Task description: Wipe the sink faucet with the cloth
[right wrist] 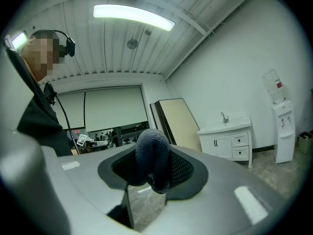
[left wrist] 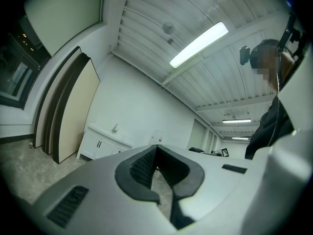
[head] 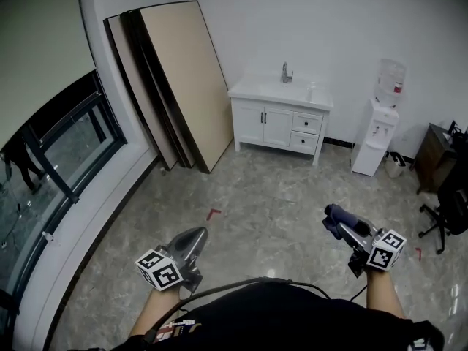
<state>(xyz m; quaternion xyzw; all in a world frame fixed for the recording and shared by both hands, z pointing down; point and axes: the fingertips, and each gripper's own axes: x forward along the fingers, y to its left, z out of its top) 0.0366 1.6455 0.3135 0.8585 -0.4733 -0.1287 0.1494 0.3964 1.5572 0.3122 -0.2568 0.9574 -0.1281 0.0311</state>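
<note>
The chrome faucet (head: 286, 72) stands on a white sink cabinet (head: 281, 115) against the far wall, several steps away across the floor. It shows small in the left gripper view (left wrist: 116, 128) and in the right gripper view (right wrist: 224, 117). My right gripper (head: 338, 225) is held low at the right, shut on a dark blue cloth (head: 345, 219); the bunched cloth (right wrist: 152, 158) sticks out from between its jaws. My left gripper (head: 194, 240) is low at the left, jaws together with nothing in them (left wrist: 155, 153).
Large boards (head: 175, 79) lean on the wall left of the cabinet. A water dispenser (head: 380, 126) stands to its right, with a small bin (head: 396, 164) and a black office chair (head: 446, 210) beyond. A window (head: 51, 167) runs along the left. Red tape (head: 213, 213) marks the floor.
</note>
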